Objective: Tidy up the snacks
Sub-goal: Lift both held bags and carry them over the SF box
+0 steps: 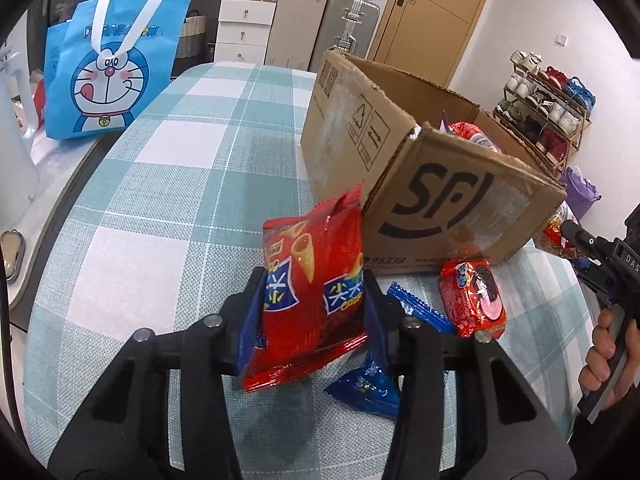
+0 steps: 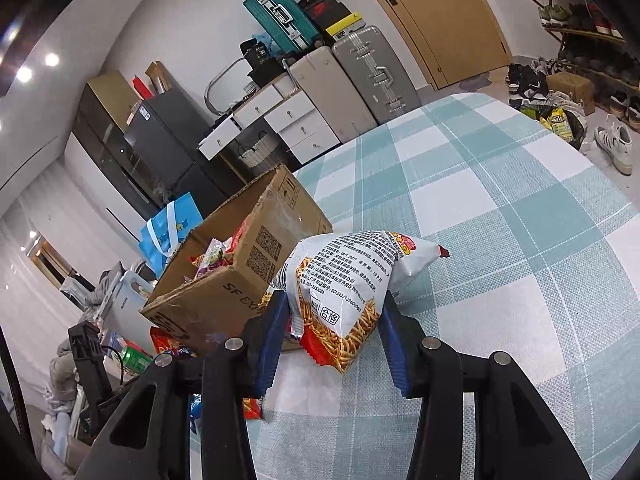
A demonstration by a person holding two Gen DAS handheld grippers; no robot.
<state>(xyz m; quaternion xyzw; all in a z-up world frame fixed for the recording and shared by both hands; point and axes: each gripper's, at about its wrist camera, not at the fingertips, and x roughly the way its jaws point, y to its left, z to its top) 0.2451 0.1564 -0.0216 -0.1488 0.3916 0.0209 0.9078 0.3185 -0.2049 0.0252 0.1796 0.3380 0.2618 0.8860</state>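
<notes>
My left gripper is shut on a red cone-snack bag and holds it above the checked tablecloth, just left of the near corner of the SF cardboard box. Several snacks show inside the box. A red biscuit pack and blue packets lie on the cloth by the box. My right gripper is shut on a white noodle-snack bag, held above the cloth to the right of the box. The right gripper also shows at the right edge of the left wrist view.
A blue Doraemon tote stands at the far left of the table. White drawers and suitcases stand behind the table, with a door and a shoe rack to the right. A green can sits low left.
</notes>
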